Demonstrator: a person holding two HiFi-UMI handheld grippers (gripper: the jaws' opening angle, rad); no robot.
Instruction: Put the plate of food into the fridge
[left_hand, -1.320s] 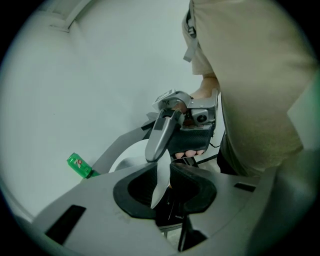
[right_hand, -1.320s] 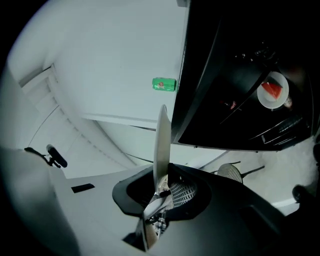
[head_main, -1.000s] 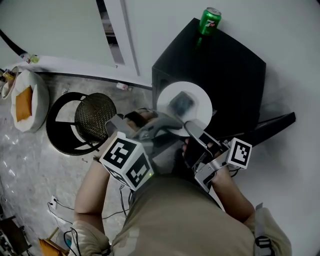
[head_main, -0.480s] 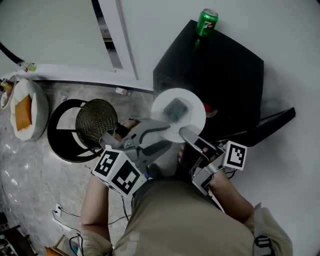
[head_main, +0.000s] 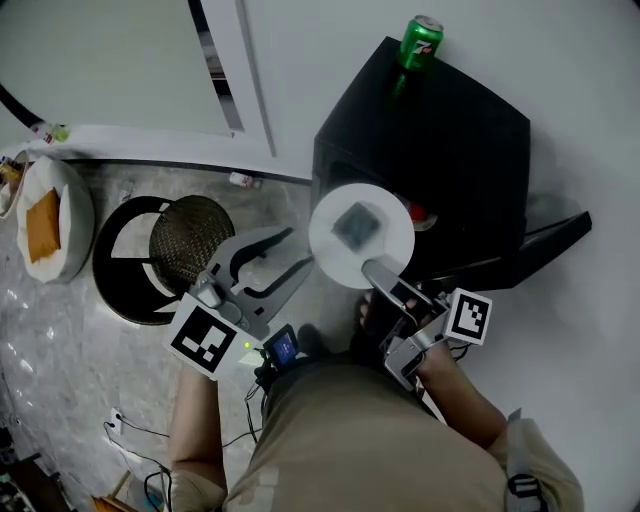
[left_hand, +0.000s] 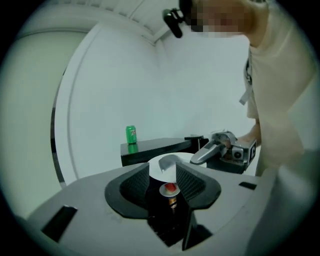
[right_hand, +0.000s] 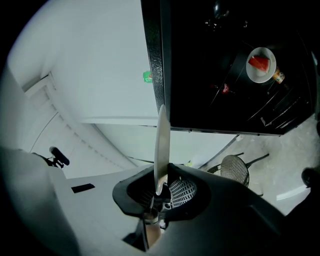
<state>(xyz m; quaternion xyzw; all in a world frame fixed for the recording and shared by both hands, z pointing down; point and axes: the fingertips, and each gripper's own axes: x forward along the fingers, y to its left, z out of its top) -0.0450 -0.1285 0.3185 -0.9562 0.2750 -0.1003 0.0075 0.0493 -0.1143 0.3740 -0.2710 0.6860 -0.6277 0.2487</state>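
Right gripper (head_main: 375, 268): fingers closed on the near rim of the white round plate (head_main: 385, 240), one finger above the rim and one below. In the right gripper view the plate stands edge-on between the pads, pinched at its lower edge. The rest of the plate extends forward past the fingertips.

A grey square piece of food (head_main: 353, 223) lies at about the plate's middle, well ahead of the right fingertips.

Left gripper (head_main: 297, 250): jaws have just been opening and now stand moderately apart. Nothing is between them. Its fingertips point toward the plate's left rim, close to it but not touching. In the left gripper view the plate shows just beyond the gap, with the right gripper to its right.

Black box-shaped fridge (head_main: 450, 140): directly beyond the plate, ahead of both sets of fingers. The plate is outside it, in front of the opening. The fridge door (head_main: 545, 250) hangs open, off to the right of the right gripper.

The right gripper view looks into the dark interior, up and to the right of the fingers. A small white dish with red food (right_hand: 261, 64) sits on a shelf inside.

Green drink can (head_main: 420, 42): upright on the fridge top, far beyond the fingertips.

Dark round stool with a metal-mesh seat (head_main: 190, 235): on the floor, just left of the left fingers.
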